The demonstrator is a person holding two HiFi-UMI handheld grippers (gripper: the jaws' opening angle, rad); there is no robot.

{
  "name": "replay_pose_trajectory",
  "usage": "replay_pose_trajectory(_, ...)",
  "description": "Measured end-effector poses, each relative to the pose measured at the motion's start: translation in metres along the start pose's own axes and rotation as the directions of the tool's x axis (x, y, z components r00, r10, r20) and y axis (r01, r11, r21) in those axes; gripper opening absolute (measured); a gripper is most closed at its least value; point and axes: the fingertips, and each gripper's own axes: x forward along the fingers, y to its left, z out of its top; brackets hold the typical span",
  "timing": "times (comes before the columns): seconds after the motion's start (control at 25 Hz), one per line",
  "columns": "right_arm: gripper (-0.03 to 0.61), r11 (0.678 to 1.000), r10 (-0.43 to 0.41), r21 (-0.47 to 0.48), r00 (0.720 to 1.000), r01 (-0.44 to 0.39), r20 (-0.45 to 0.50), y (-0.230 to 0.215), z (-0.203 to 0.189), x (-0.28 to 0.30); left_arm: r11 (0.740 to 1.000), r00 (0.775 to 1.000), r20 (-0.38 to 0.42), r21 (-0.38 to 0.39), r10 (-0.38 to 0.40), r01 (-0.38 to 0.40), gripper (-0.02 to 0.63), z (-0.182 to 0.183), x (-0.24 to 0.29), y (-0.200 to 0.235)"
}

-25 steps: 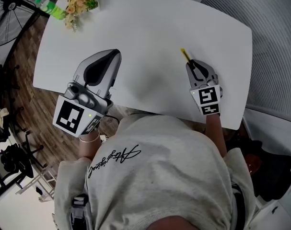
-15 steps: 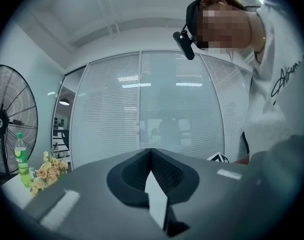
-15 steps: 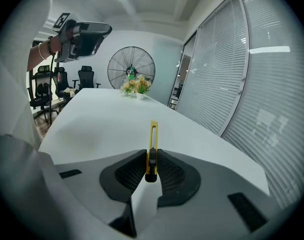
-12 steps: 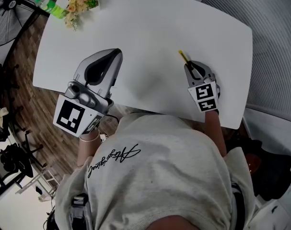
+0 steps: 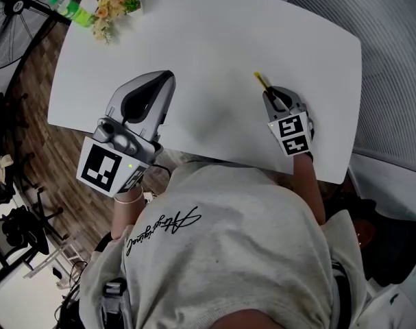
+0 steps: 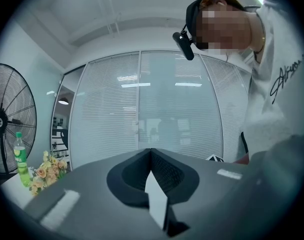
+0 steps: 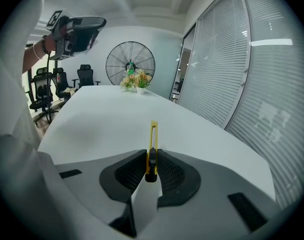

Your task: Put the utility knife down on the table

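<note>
From the head view, the right gripper (image 5: 271, 94) holds the yellow utility knife (image 5: 262, 81) over the white counter (image 5: 214, 40). The left gripper view shows the left gripper (image 6: 150, 154) with its jaws pressed together on nothing. In the right gripper view, the jaws are clamped on the utility knife, which points away.

Tiny change only: over the last second my right tool (image 5: 271, 96) has crept a hair to its own left over the desk (image 5: 214, 40), carrying the clamped utility knife (image 5: 260, 80) with it. Its marker cube (image 5: 290, 133) now looks slightly smaller in the head view.
</note>
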Motion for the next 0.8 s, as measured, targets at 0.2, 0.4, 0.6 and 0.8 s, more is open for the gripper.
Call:
replay_pose_trajectory(0.2, 0.066, 1.000, 0.021, 0.006, 0.999, -0.021, -0.033, -0.001, -0.008, 0.003, 1.000, 1.000, 0.009, 0.002, 0.009, -0.009, -0.004, 0.002, -0.001, 0.002)
replay_pose_trajectory(0.4, 0.066, 0.999, 0.041, 0.033, 0.998, -0.039, -0.056, 0.000, -0.014, 0.006, 1.000, 1.000, 0.011, -0.002, 0.006, -0.006, -0.003, 0.002, -0.001, 0.000)
replay_pose_trajectory(0.6, 0.066, 0.998, 0.051, 0.045, 0.996, -0.048, -0.075, 0.000, -0.019, 0.009, 1.000, 1.000, 0.009, -0.004, 0.006, -0.006, -0.003, 0.002, 0.000, 0.001)
replay_pose_trajectory(0.8, 0.066, 0.997, 0.055, 0.058, 0.995, -0.051, -0.079, 0.003, -0.021, 0.009, 1.000, 1.000, 0.003, -0.005, 0.016, -0.016, -0.003, 0.001, -0.002, 0.004)
